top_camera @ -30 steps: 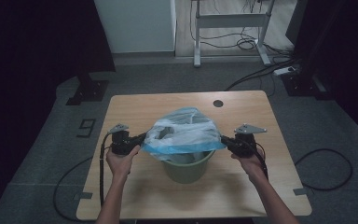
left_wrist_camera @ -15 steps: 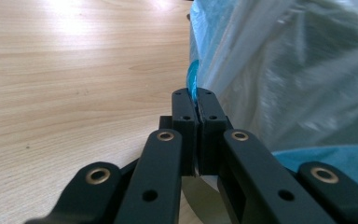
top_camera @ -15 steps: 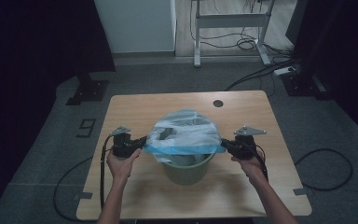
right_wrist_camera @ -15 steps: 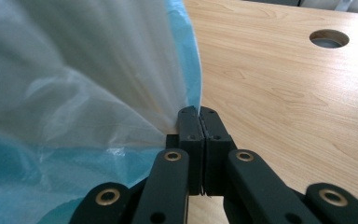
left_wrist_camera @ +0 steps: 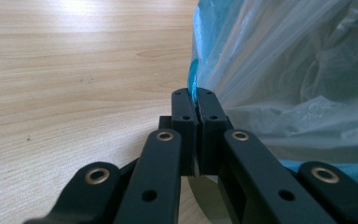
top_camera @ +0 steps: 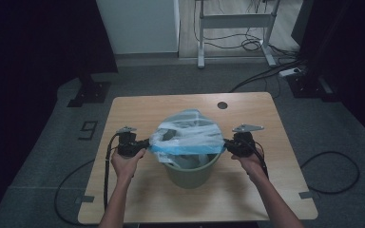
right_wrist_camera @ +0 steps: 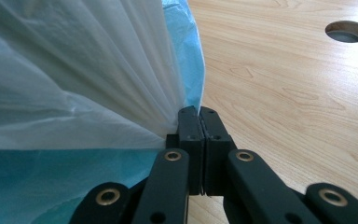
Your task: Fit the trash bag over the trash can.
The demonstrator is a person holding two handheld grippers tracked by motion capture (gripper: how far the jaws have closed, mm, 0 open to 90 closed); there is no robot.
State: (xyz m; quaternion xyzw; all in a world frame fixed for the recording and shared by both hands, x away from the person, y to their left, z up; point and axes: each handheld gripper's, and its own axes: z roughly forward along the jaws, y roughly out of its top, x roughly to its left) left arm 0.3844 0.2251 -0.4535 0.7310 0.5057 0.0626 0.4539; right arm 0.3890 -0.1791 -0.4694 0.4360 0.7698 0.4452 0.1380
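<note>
Pale blue-and-clear plastic bag (top_camera: 186, 135) is stretched over the mouth of the green bin (top_camera: 192, 170), mid-table, nearer the person's edge. High view: left gripper (top_camera: 145, 144) and right gripper (top_camera: 226, 144) sit on opposite sides of the bin at rim height, each pulling the film outward; bag opening looks spread wide, rest of the film bunched on top instead of hanging inside. Wooden table (top_camera: 138, 109) otherwise bare apart from the cable hole (top_camera: 222, 105). Left gripper view: left gripper (left_wrist_camera: 197, 95) jaws clamped tight on the blue hem of the bag (left_wrist_camera: 284, 70), film fanning away to the right, tabletop (left_wrist_camera: 74, 70) to the left. Right gripper view: right gripper (right_wrist_camera: 198, 112) jaws likewise pinched on a gathered pleat of the bag (right_wrist_camera: 74, 70), blue edge (right_wrist_camera: 184, 42) just past the tips, table (right_wrist_camera: 284, 93) and hole (right_wrist_camera: 347, 31) beyond. Status, my read: bag opened and positioned over the bin, both grips solid. Left to do: pull the hem down over the rim on both sides, then seat the liner inside. Rim not yet wrapped as far as I can tell.
</note>
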